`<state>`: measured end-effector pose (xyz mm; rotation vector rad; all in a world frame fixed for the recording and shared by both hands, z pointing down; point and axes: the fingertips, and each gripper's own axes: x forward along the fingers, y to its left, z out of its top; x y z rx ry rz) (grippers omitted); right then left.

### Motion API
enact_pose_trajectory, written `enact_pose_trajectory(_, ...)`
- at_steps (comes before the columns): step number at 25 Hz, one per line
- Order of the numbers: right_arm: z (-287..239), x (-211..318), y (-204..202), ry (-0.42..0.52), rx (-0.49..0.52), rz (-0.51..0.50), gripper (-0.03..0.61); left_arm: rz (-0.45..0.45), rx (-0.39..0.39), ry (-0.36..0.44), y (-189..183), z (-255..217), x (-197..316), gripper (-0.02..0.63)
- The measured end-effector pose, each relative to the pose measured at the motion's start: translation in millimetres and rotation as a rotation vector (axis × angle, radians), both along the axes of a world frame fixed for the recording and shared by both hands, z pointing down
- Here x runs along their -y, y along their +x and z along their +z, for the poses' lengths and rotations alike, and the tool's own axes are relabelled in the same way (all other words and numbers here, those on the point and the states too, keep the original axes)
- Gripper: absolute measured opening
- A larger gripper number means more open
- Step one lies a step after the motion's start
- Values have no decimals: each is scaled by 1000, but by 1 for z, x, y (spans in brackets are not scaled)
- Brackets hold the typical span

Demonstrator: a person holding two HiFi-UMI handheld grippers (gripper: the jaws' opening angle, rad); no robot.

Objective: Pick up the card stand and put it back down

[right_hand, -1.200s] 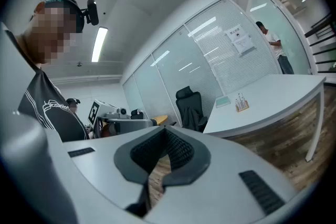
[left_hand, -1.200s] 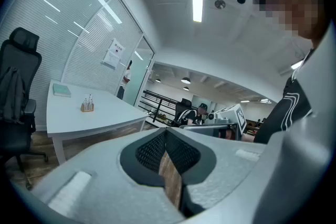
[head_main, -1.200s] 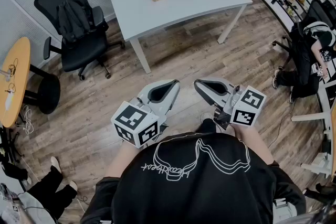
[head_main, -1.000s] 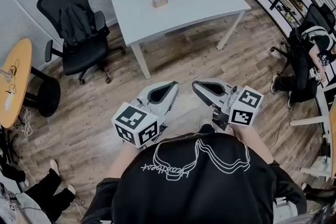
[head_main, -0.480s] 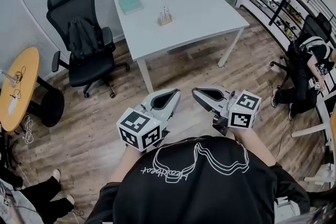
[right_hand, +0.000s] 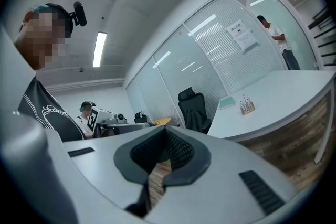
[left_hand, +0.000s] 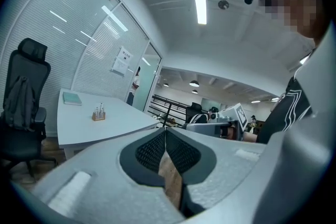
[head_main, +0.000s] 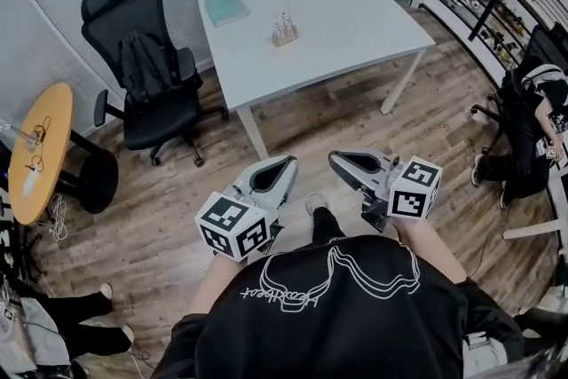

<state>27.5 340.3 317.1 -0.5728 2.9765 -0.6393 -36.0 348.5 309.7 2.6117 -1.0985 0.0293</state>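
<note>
**A:** What is nearest?

**B:** My two tools, held in front of my torso above the wood floor (head_main: 266,124). The left gripper (head_main: 286,164) and right gripper (head_main: 337,159) both have their jaws pressed together on nothing. I judge nothing is within reach yet.

**A:** And the card stand?

**B:** The card stand (head_main: 284,31) is upright on the white table (head_main: 373,13), well ahead, with a teal book (head_main: 225,7) near it.

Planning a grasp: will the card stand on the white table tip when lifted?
Probably light: the card stand looks tiny on the table. Its wooden-looking base likely stays stiff. Upright pieces rising above the base might topple if tilted.
</note>
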Motion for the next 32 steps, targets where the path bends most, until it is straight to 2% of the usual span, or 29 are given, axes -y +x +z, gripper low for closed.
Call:
enact_pose_trajectory(8, 25, 112, 5, -48, 37, -42, 6, -76, 53, -76, -3, 26, 109, 15)
enact_pose_trajectory(14, 36, 211, 22, -71, 39, -54, 6, -82, 58, -132, 20, 47, 211, 15)
enact_pose_trajectory(18, 37, 264, 33, -81, 23, -67, 6, -108, 18, -166, 28, 49, 269, 17)
enact_pose_trajectory(25, 31, 326, 36, -13, -23, -75, 6, -158, 8, -149, 22, 48, 324, 23)
enact_pose_trajectory(28, 37, 344, 32, 10, -73, -60, 6, -159, 26, -145, 17, 53, 341, 71)
enact_pose_trajectory(32, 45, 373, 26, 12, -111, -40, 6, -177, 32, -167, 2, 65, 370, 87)
